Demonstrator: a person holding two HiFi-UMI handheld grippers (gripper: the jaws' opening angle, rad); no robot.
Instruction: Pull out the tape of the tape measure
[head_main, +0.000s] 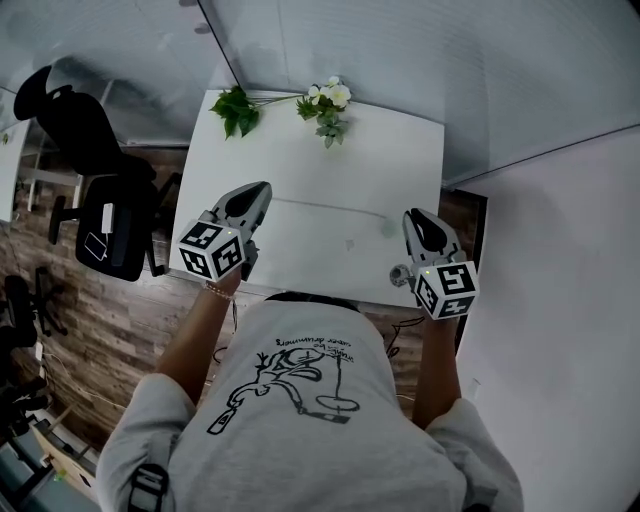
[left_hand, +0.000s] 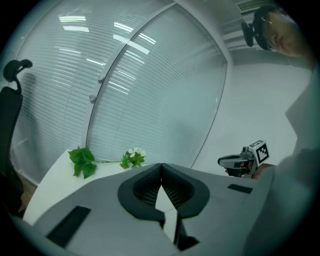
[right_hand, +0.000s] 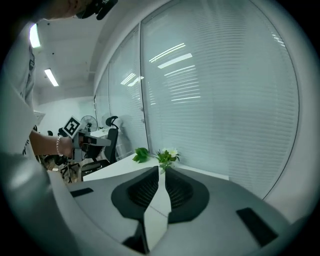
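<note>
Left gripper (head_main: 262, 190) and right gripper (head_main: 413, 216) held over the white table (head_main: 330, 170).
I see the left jaws pressed together and the right ones only a thin slit apart, with nothing between.

Open white table (head_main: 330, 190) ahead of left gripper (head_main: 258, 190) and right gripper (head_main: 417, 216), leaf sprig (head_main: 236, 110) and flowers (head_main: 328, 108) at far edge, office chair (head_main: 90, 170) left

The tape measure isn't showing up in any view. The left gripper (left_hand: 161, 167) is closing on nothing, and the right gripper (right_hand: 161, 171), slightly apart, is holding nothing either.
</note>
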